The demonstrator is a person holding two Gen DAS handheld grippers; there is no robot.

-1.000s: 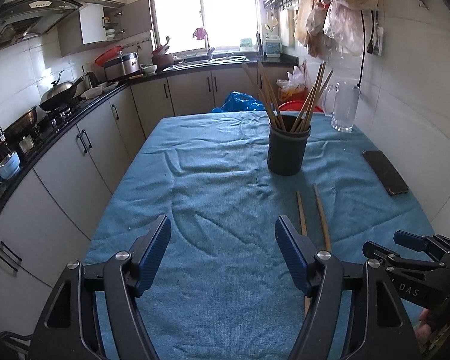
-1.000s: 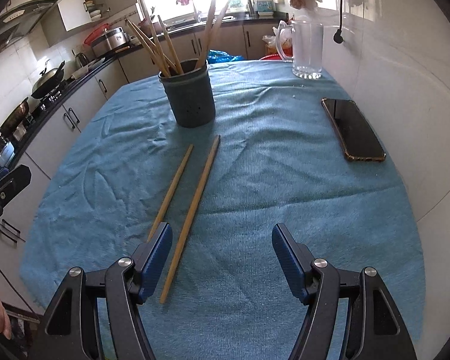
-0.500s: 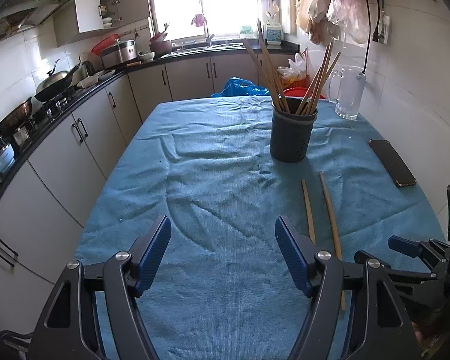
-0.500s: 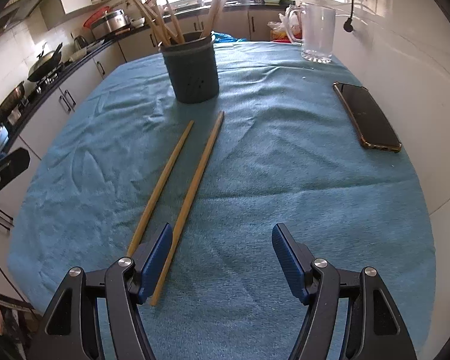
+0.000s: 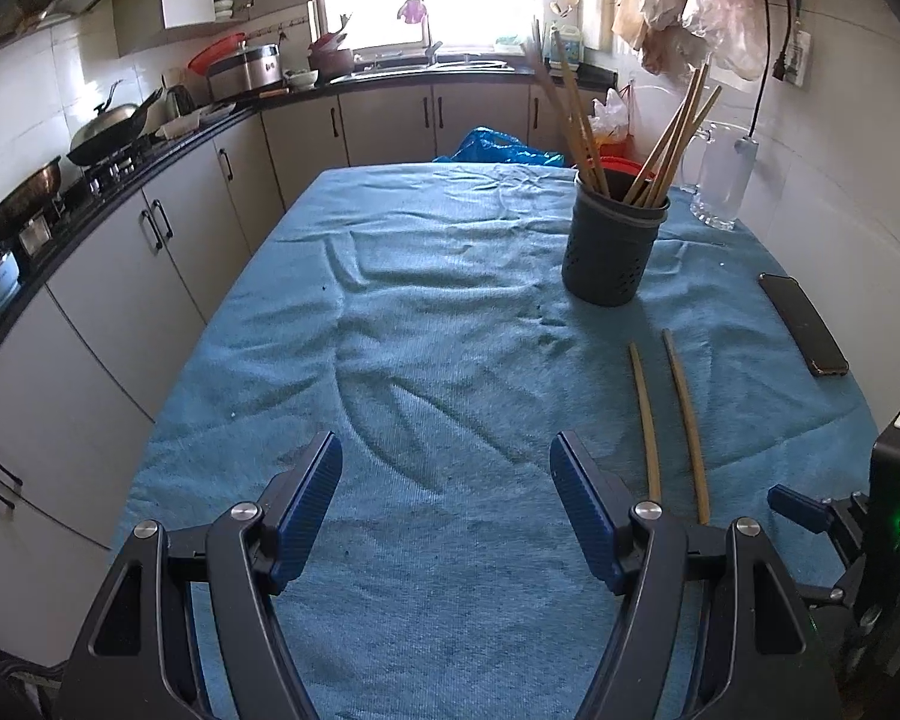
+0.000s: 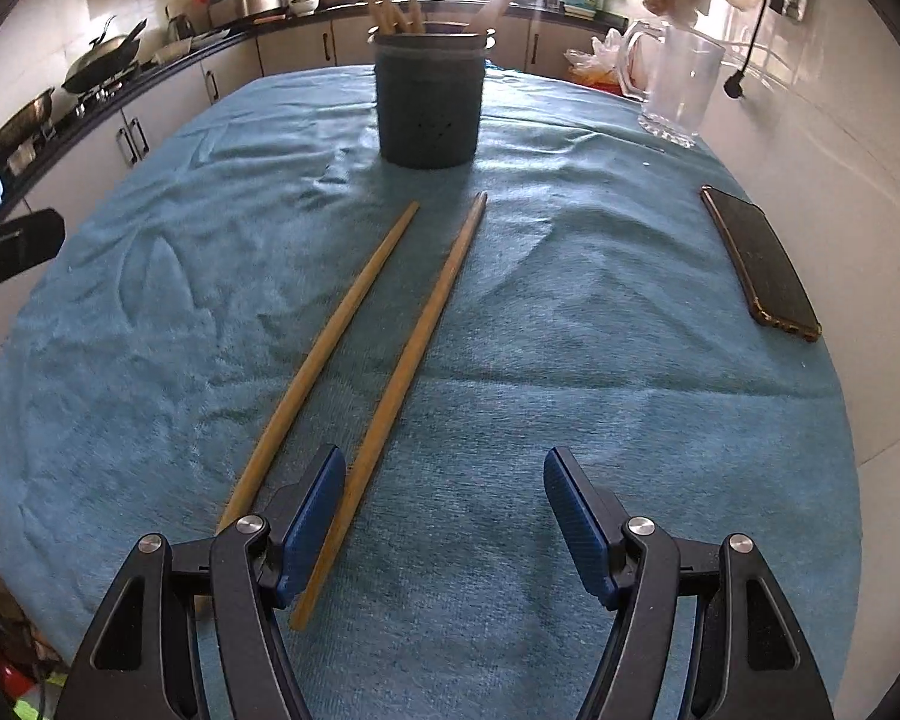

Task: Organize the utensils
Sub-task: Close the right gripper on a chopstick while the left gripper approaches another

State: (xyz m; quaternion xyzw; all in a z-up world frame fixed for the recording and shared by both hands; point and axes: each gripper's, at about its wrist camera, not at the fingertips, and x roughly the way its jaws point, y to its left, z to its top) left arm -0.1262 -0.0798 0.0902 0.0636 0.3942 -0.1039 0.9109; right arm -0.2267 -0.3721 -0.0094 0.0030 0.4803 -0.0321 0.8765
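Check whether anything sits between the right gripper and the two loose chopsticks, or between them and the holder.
Nothing visible does. The right gripper is open just above the near ends of the chopsticks, with only bare cloth around them. The cloth between their far tips and the holder is clear too; the phone lies off to the right.

cloth (image 6: 570, 312): blue, napped, matt, creased left of the holder
chopsticks (image 6: 426, 324): pale wood, smooth, dull, in front of the holder
holder (image 6: 429, 105): dark plastic, matt, small holes
jug (image 6: 678, 90): clear glass, right of the holder
phone (image 6: 762, 264): glossy black face
pads (image 6: 315, 516): blue, ribbed
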